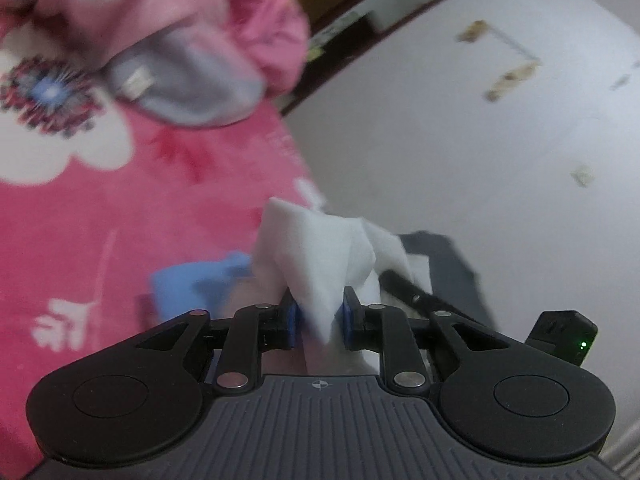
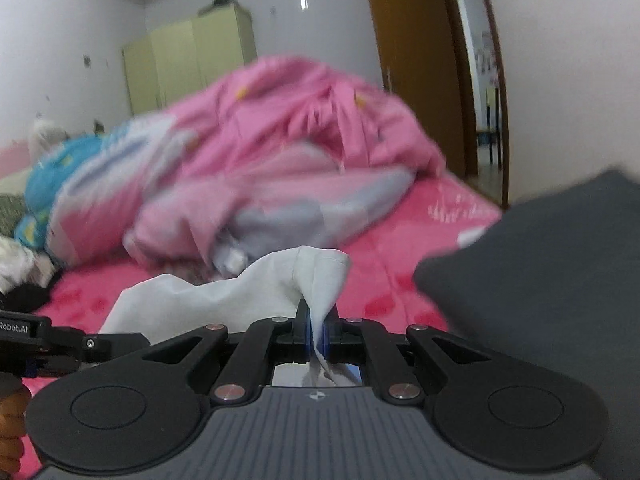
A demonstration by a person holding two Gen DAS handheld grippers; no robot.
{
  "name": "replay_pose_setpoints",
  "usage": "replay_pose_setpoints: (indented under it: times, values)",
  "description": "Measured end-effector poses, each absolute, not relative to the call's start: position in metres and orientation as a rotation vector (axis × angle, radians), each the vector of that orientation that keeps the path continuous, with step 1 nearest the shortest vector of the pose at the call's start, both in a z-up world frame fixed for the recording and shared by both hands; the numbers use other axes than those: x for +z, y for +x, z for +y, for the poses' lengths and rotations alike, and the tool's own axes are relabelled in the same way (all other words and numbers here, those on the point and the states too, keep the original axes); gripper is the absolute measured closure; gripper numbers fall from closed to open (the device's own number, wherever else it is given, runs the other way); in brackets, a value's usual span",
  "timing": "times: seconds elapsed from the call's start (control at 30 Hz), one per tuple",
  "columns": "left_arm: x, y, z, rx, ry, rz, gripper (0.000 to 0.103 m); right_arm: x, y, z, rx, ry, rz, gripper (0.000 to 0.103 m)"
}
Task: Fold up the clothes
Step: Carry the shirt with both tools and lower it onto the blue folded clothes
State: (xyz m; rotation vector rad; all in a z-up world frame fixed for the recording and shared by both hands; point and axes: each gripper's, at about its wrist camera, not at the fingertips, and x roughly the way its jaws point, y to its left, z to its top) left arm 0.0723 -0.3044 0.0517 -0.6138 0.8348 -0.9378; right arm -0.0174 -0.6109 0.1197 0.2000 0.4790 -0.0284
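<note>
Bedroom; pink bedspread (image 1: 100, 220), heaped quilt (image 2: 280, 128) behind. White cloth (image 2: 224, 292) held above bedspread: right gripper (image 2: 318, 336) clamped on one corner; left gripper (image 1: 320, 320) part-open, corner between pads, grip uncertain. Step judged: fold being laid. Next: cloth lowered flat, corners aligned, released.

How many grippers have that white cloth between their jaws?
2. The left gripper has the crumpled white fabric cloth between slightly parted jaws; the right gripper is shut on it.
</note>
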Motion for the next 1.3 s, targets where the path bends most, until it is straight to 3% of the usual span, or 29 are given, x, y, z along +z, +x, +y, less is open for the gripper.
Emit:
replay_pose_setpoints:
  times: [0.1, 0.17, 0.27, 0.4, 0.47, 0.67, 0.83, 1.0, 1.1, 1.3]
  values:
    - [0.045, 0.077, -0.294, -0.92, -0.643, 0.869, 0.064, 0.093, -0.002, -0.622, -0.044, 0.258, 0.569, 0.089]
    - [0.047, 0.075, -0.285, -0.908, -0.657, 0.871, 0.052, 0.096, -0.014, -0.626, -0.065, 0.273, 0.533, 0.069]
    - [0.063, 0.066, -0.266, -0.866, -0.652, 0.78, 0.05, 0.112, -0.046, -0.628, -0.102, 0.269, 0.425, 0.057]
    - [0.089, 0.057, -0.265, -0.887, -0.588, 0.652, 0.049, 0.14, -0.106, -0.609, -0.133, 0.218, 0.309, 0.058]
    - [0.099, 0.052, -0.285, -0.95, -0.494, 0.636, 0.049, 0.14, -0.13, -0.594, -0.118, 0.232, 0.304, 0.063]
    - [0.077, 0.062, -0.352, -0.916, -0.254, 0.711, 0.049, 0.092, -0.169, -0.516, -0.094, 0.087, 0.335, 0.065]
    - [0.079, 0.06, -0.35, -0.894, -0.208, 0.69, 0.048, 0.06, -0.176, -0.474, -0.211, -0.001, 0.28, 0.064]
    - [0.116, 0.02, -0.329, -1.003, -0.13, 0.493, 0.033, 0.075, -0.215, -0.489, -0.29, 0.162, 0.148, 0.063]
    - [0.123, -0.017, -0.335, -1.132, 0.019, 0.407, 0.029, 0.074, -0.228, -0.509, -0.35, 0.23, 0.142, 0.063]
    - [0.091, -0.063, -0.36, -1.262, 0.216, 0.413, 0.028, 0.053, -0.225, -0.522, -0.367, 0.298, 0.246, 0.062]
